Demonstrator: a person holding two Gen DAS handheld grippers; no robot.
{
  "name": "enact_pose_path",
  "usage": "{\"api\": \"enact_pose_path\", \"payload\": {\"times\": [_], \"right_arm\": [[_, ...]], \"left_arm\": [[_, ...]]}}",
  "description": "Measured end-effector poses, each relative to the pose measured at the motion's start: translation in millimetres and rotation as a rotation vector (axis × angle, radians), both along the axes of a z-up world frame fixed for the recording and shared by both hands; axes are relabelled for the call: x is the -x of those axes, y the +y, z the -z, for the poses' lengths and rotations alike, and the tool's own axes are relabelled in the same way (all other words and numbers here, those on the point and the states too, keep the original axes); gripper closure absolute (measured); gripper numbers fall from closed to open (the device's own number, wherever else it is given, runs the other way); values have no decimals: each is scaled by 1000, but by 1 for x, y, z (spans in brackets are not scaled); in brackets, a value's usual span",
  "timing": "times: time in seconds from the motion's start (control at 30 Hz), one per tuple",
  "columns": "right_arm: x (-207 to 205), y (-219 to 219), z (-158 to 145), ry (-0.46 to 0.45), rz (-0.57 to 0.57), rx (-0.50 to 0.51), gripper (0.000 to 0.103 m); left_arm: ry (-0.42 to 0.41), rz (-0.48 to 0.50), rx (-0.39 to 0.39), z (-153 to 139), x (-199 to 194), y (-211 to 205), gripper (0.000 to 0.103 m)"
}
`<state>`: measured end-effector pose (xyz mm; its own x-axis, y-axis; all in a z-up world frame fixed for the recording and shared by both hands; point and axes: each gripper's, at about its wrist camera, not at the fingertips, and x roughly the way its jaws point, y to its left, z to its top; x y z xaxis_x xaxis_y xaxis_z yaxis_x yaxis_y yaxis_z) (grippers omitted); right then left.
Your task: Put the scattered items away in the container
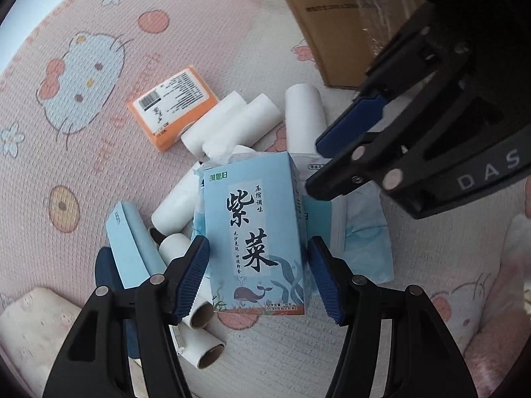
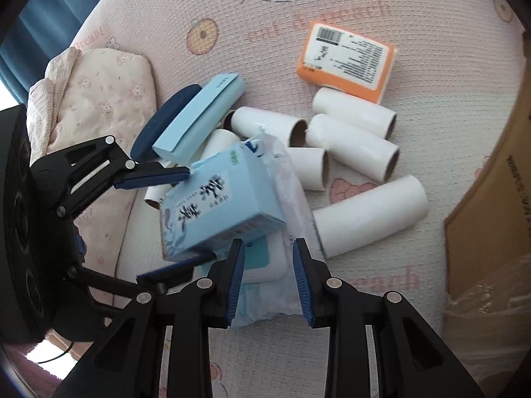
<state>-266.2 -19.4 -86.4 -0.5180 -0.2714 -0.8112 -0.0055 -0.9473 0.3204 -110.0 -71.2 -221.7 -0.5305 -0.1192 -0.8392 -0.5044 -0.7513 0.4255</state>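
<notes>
- Currently L gripper [image 1: 258,278]: jaws wide, both pads against the sides of 1 blue seaweed box [image 1: 255,232]. The box is gripped across its width and tilted, its low end over the wipes.
- R gripper [image 2: 269,278]: jaws narrow. 1 wet-wipes pack [image 2: 265,265] fills the gap, and the pads look pressed onto its soft wrapper. The pack lies on the mat, partly under the seaweed box.
- White rolls w/ cardboard cores: 6 countable, all lying on their sides. 1 is mostly hidden behind the seaweed box.
  - Largest roll [image 2: 368,215] lies alone, nearest the carton.
  - 4 are clustered near the orange pack, several touching.
- 1 orange pack [image 2: 348,56] w/ barcode label, flat, just beside the roll cluster.
- 1 pale-blue case [image 2: 199,116] leans on 1 navy oval item [image 2: 156,126]. Can't tell what the navy item is.
- 1 cardboard carton [image 2: 491,199] at the scene edge, apart from the pile. None of the items can be seen inside it.
- 1 pink cartoon-cat mat [image 1: 166,66] lies under everything.
- 1 pale printed cushion [image 2: 99,99] sits at the mat's edge, near the case.
</notes>
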Motion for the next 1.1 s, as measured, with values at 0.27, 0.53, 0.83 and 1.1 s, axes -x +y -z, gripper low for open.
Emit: {"api": "enact_pose_path", "payload": {"times": [0.27, 0.53, 0.83, 1.1], "right_arm": [[-5, 10, -2, -39, 37, -65, 76], [-10, 7, 15, -105, 30, -112, 61], [-16, 4, 12, -117, 42, -102, 47], [-17, -18, -4, -56, 32, -131, 16]], "left_arm": [[-21, -93, -59, -3, 14, -2, 35], [-85, -217, -159, 2, 31, -11, 34], [17, -357, -315, -22, 22, -29, 36], [199, -554, -420, -66, -10, -76, 36]]}}
